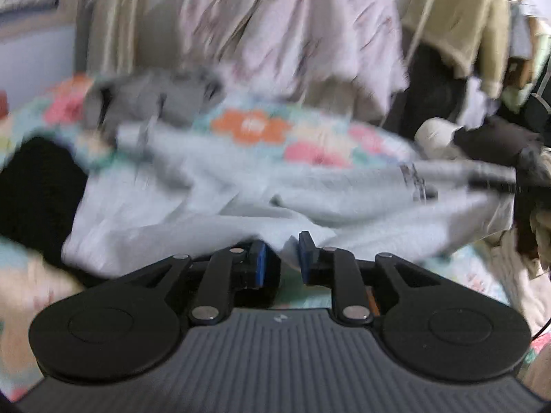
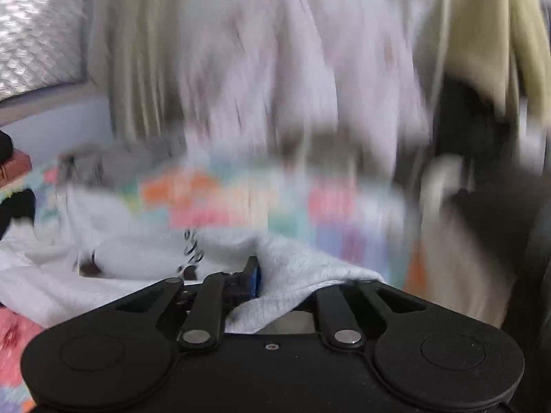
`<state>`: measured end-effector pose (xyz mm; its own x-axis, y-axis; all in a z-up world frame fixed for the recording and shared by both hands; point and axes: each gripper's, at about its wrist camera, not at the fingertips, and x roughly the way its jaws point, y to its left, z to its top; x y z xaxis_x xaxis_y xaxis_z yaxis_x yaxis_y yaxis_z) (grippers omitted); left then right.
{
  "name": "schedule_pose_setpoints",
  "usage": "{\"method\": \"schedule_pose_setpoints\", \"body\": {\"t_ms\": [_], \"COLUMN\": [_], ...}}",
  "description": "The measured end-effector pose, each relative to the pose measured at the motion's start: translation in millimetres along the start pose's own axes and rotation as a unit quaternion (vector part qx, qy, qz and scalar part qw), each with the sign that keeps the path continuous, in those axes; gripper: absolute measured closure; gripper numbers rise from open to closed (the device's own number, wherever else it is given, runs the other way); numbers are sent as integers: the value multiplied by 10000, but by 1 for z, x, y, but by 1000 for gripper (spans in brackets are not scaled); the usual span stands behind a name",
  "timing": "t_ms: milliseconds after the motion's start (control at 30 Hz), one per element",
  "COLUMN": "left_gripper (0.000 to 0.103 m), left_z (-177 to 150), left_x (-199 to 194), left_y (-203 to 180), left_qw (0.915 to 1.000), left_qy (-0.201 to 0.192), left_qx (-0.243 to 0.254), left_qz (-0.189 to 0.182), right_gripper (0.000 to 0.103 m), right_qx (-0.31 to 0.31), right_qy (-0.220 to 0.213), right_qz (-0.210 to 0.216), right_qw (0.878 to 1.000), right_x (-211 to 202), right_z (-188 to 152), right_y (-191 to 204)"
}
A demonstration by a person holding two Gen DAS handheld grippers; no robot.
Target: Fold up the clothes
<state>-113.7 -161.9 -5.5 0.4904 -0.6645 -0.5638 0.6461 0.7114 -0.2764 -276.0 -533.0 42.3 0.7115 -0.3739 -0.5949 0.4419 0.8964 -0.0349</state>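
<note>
A flower-patterned bedspread (image 1: 251, 125) in orange, pink and teal covers the bed and carries the work, with a rack of hanging clothes (image 1: 292, 24) crowding the wall behind it. Across the spread lies the task's thing, a pale grey sweatshirt (image 1: 193, 189), rumpled and half gathered, its dark printed lettering (image 1: 415, 180) showing toward the right side and a darker grey hood or collar (image 1: 155, 94) bunched at the far end; a black garment (image 1: 38, 186) sits at its left edge. The sweatshirt looks soft, limp and fairly thick, a fleece-like knit that will probably sag and drape from any point where it is lifted and will not hold a crease on its own, so the likely best holds are the hem or shoulder seams, taken at two well-spread corners. It appears light and in no way fragile, though folds may slide on the smooth spread. The left gripper (image 1: 282, 258) hovers at the near edge of the cloth, its blue pads (image 1: 261, 258) parted with a fold of fabric between them, apparently not pinched. In the right wrist view, heavily blurred, the right gripper (image 2: 275, 275) has sweatshirt cloth (image 2: 292, 275) draped over one finger and bunched in the gap; whether it is clamped or loose cannot be told.
</note>
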Motion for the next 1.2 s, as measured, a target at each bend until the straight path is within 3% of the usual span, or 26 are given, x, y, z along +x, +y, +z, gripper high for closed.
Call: {"method": "schedule_pose_setpoints", "body": {"t_ms": [67, 167, 233, 300, 400, 467, 567, 633, 700, 800, 867, 933, 1033, 1133, 1200], "left_gripper": [83, 83, 83, 82, 82, 82, 78, 58, 53, 52, 58, 103, 103, 103, 103], "left_z": [-5, -3, 0, -1, -1, -1, -2, -2, -2, -5, -7, -10, -14, -7, -2], "left_x": [2, -5, -12, -17, -20, -15, -8, -9, -9, -10, -8, -2, 5, 3, 4], "left_y": [9, 20, 30, 41, 58, 70, 83, 91, 102, 121, 133, 140, 137, 117, 107], "left_qw": [9998, 9997, 9993, 9993, 9994, 9983, 9954, 9930, 9900, 9855, 9840, 9844, 9859, 9918, 9938], "left_qy": [182, 211, 189, 131, 25, 77, 119, -38, -134, -197, -168, -105, -150, -409, -420], "left_qx": [-113, 97, 253, 175, -138, -504, -841, -982, -1168, -1441, -1576, -1663, -1653, -1211, -1020], "left_qz": [6, 118, 206, 300, 327, 281, 445, 648, 779, 870, 814, 560, 228, 26, 112], "right_gripper": [84, 77, 50, 45, 42, 42, 42, 42, 42, 42, 42, 41, 32, 27, 26], "right_qx": [317, 210, -282, -618, -412, -238, -472, -606, -926, -1336, -1550, -1597, -1671, -1609, -1570], "right_qy": [540, 987, 1079, 1176, 1127, 834, 391, 209, 184, 56, 13, 81, -14, -122, -290], "right_qz": [-18, -154, -523, -869, -871, -431, 786, 1636, 2130, 2366, 2490, 2515, 2271, 2348, 2588], "right_qw": [9980, 9948, 9924, 9873, 9890, 9953, 9950, 9844, 9725, 9624, 9560, 9546, 9594, 9586, 9527], "right_x": [14, 12, -6, -27, -52, -65, -70, -58, -41, -14, 2, 16, 22, 21, 21], "right_z": [-20, -36, -41, -55, -65, -66, -58, -53, -50, -51, -54, -56, -59, -60, -58], "right_y": [-5, 8, 27, 41, 49, 61, 108, 144, 181, 221, 239, 251, 256, 260, 265]}}
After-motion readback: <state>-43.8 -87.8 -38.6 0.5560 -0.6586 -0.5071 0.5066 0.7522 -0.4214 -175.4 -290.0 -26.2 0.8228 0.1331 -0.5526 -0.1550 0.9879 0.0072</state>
